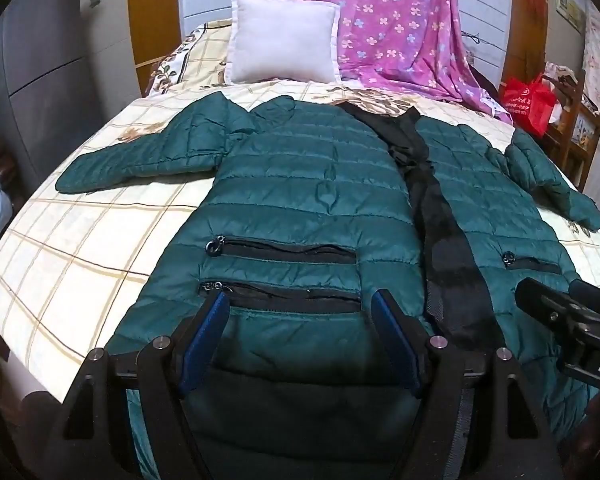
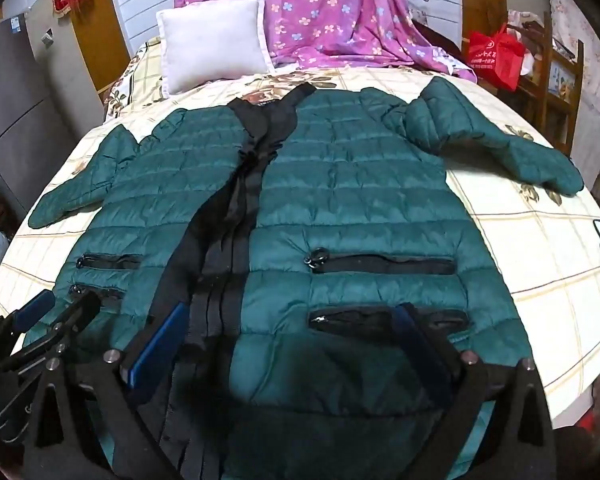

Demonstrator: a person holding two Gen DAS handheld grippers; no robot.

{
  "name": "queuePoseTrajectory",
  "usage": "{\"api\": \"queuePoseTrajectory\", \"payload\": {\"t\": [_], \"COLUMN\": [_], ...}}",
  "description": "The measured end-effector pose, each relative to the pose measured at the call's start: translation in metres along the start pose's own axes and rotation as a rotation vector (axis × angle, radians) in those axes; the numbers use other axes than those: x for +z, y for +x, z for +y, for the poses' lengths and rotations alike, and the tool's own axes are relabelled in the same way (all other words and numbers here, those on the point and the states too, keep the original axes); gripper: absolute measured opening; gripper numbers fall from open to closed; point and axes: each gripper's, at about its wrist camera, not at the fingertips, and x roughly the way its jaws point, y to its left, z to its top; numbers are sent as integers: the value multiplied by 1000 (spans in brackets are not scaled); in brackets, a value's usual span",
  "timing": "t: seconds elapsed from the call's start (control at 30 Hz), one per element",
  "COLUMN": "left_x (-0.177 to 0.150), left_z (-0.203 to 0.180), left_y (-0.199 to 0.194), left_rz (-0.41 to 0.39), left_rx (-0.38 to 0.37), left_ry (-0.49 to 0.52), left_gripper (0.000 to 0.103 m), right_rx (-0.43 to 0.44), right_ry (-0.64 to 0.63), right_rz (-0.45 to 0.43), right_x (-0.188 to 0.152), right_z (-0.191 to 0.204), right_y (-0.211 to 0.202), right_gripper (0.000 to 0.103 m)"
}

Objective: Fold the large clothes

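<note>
Your green puffer jacket (image 1: pixel 300 184) is spread flat across the middle of the bed (image 1: pixel 80 248), front up and unzipped, black lining strip running down the centre, both sleeves angled out toward the bed's side edges. Hem's at the near edge, collar toward the white pillow (image 1: pixel 282 38) at the head end. Your left claw (image 1: pixel 300 344) is wide open over the hem of one front panel, gripping nothing. Right claw (image 2: pixel 288 344) is the same: spread wide above the other panel's hem, empty.
</note>
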Motion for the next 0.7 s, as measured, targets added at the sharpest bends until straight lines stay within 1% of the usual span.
{"api": "queuePoseTrajectory", "payload": {"t": [0.3, 0.4, 0.43, 0.57, 0.7], "left_x": [-2, -2, -3, -2, -2], "left_z": [-1, -1, -1, 0, 0], "left_y": [0, 0, 0, -1, -5], "left_rz": [5, 6, 7, 9, -4], "left_rx": [-20, -23, -26, -38, -34], "left_ry": [-20, -20, -22, -29, -32], "left_gripper": [46, 46, 46, 45, 46], "right_rx": [-10, -15, -4, 3, -1], "right_ry": [-14, -21, -9, -3, -4], "right_rz": [-2, -3, 2, -4, -19], "right_x": [-3, 4, -2, -3, -4], "right_z": [2, 3, 0, 1, 4], "right_y": [-1, 3, 1, 0, 0], "right_gripper": [103, 103, 103, 103, 103]}}
